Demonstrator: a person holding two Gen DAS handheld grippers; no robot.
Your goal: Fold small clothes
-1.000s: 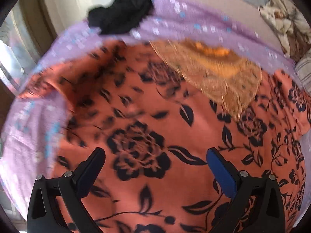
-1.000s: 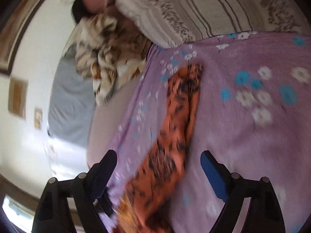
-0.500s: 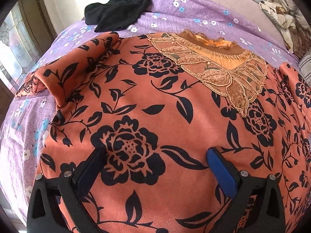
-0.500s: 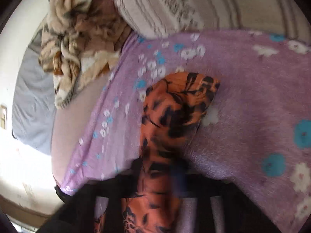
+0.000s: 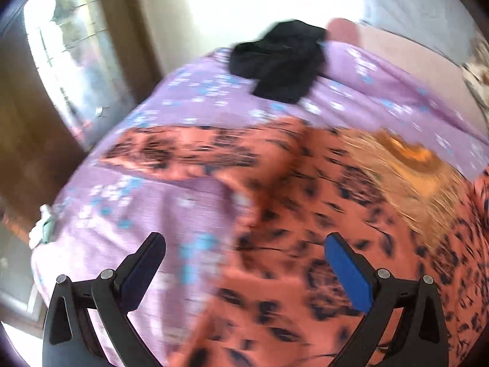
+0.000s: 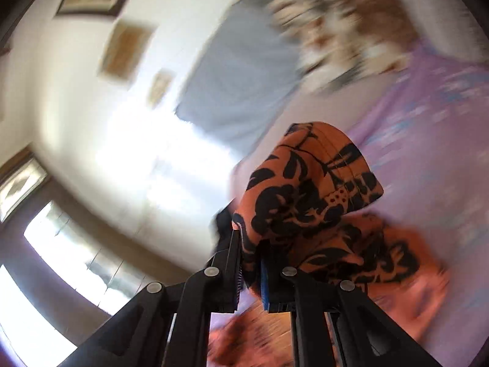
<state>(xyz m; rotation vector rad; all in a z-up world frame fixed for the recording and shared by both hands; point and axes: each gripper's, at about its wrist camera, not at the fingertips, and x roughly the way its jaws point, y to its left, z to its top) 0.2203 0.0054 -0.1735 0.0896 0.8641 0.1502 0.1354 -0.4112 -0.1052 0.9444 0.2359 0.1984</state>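
A sleeve end (image 6: 308, 183) of the orange dress (image 5: 321, 244) is pinched in the right claw (image 6: 250, 263), lifted off the purple bedspread (image 5: 183, 113). The dress body is spread on the bed, its other sleeve stretched out away from the body. The left claw (image 5: 244, 260) is spread, empty, above the dress edge. The fold is judged to go across the body.

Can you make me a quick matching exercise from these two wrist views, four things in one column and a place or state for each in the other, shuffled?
Things:
1. right gripper
2. left gripper
3. black garment
4. orange floral garment

States:
A. bunched at the bed's far edge
B. open, holding nothing
C. spread on the purple bedspread
D. shut on a sleeve

Pairs: 1-D, 2-B, 3-A, 4-C
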